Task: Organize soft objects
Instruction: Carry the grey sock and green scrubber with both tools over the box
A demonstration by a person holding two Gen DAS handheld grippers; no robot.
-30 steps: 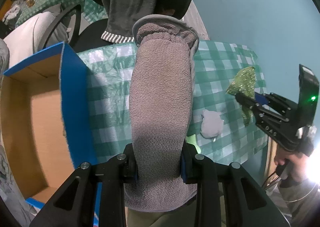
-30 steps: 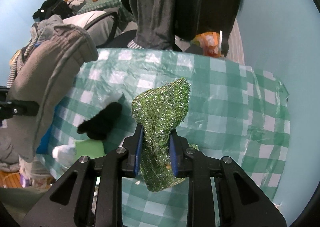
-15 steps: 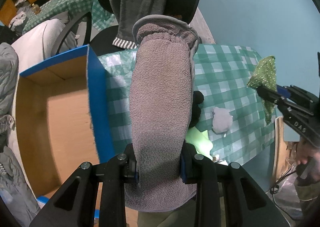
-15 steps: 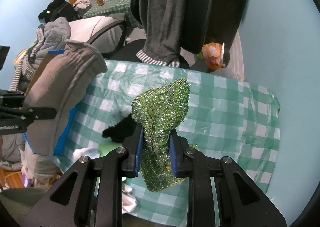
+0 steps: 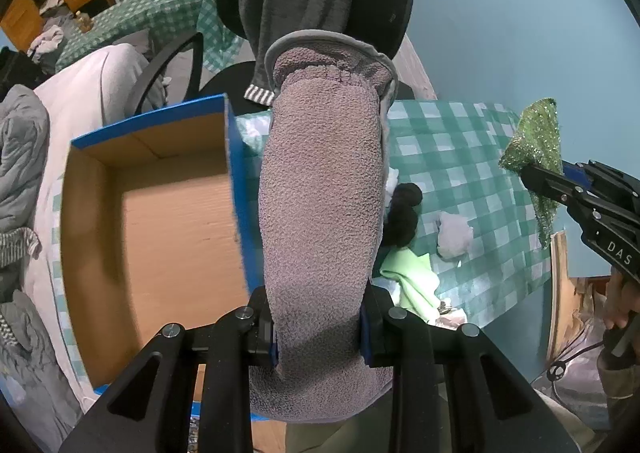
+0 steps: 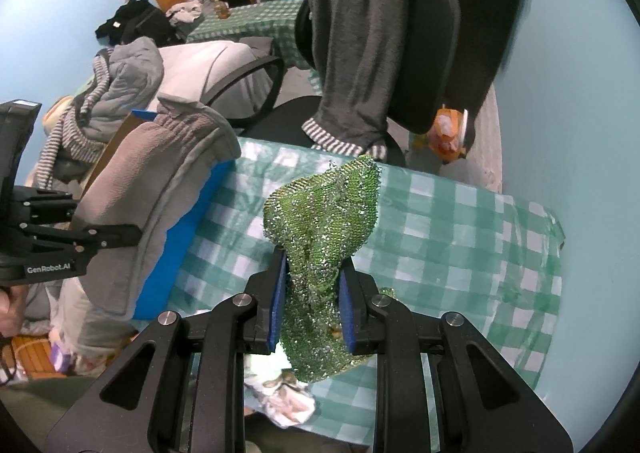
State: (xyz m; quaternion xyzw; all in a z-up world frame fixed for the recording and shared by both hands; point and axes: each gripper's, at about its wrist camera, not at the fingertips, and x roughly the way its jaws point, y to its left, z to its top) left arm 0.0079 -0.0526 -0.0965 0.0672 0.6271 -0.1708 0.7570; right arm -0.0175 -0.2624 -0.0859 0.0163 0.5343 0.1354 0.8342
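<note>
My left gripper (image 5: 320, 327) is shut on a grey fleece slipper (image 5: 320, 213) and holds it upright in the air, just right of an open blue cardboard box (image 5: 160, 213). The slipper also shows in the right wrist view (image 6: 160, 181). My right gripper (image 6: 312, 289) is shut on a sparkly green mesh cloth (image 6: 324, 221) and holds it above the green checked table (image 6: 460, 237). That cloth also shows at the right of the left wrist view (image 5: 536, 141). On the table lie a black soft item (image 5: 404, 213), a grey lump (image 5: 454, 233) and a light green cloth (image 5: 412, 273).
A black office chair (image 6: 420, 53) draped with a dark grey garment stands behind the table. A pale armchair (image 5: 92, 85) with grey clothes stands at the left. A teal wall (image 5: 520, 33) runs along the right. A crumpled white item (image 6: 288, 401) lies at the table's near edge.
Both grippers have pulled back and risen from the table with their loads. The blue box now shows more fully at the left of the slipper.
</note>
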